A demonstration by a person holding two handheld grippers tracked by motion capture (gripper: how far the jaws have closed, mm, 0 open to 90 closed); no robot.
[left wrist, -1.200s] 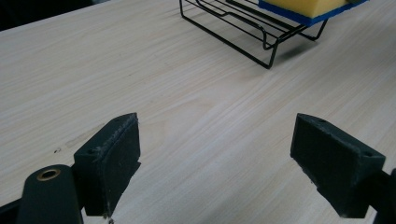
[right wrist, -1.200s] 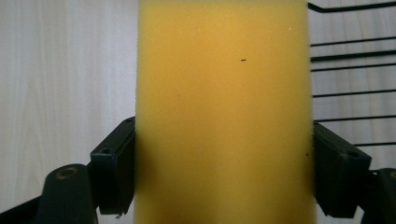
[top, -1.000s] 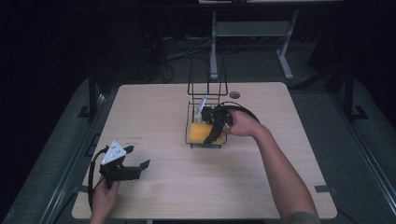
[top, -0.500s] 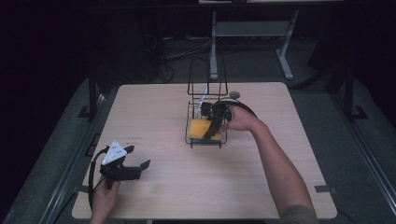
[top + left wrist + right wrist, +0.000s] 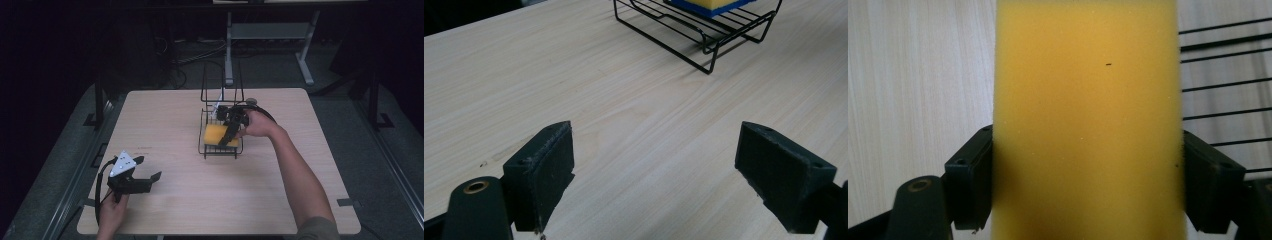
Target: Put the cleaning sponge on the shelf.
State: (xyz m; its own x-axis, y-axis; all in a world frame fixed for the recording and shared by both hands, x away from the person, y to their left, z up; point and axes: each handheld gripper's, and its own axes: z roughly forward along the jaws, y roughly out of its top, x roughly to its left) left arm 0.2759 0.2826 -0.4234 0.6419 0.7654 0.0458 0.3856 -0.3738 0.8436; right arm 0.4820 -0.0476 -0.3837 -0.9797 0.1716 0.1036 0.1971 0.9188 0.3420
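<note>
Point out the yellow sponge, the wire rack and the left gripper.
yellow sponge (image 5: 1088, 110), right gripper view, middle of its yellow face.
wire rack (image 5: 220, 150), high view, front rim wire.
left gripper (image 5: 654, 170), left gripper view, midway between its open jaws.

Wide-apart jaws of left hand-held gripper (image 5: 664, 175) over table (image 5: 624, 115), wire rack (image 5: 704, 30) beyond.

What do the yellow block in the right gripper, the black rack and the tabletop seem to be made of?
Yellow block: probably foam sponge, matte, finely pored; a blue layer shows beneath it in the left gripper view.
Black rack: thin wire, likely coated metal, with a slight sheen.
Tabletop: pale wood-grain surface, possibly laminate, smooth and matte.
</note>
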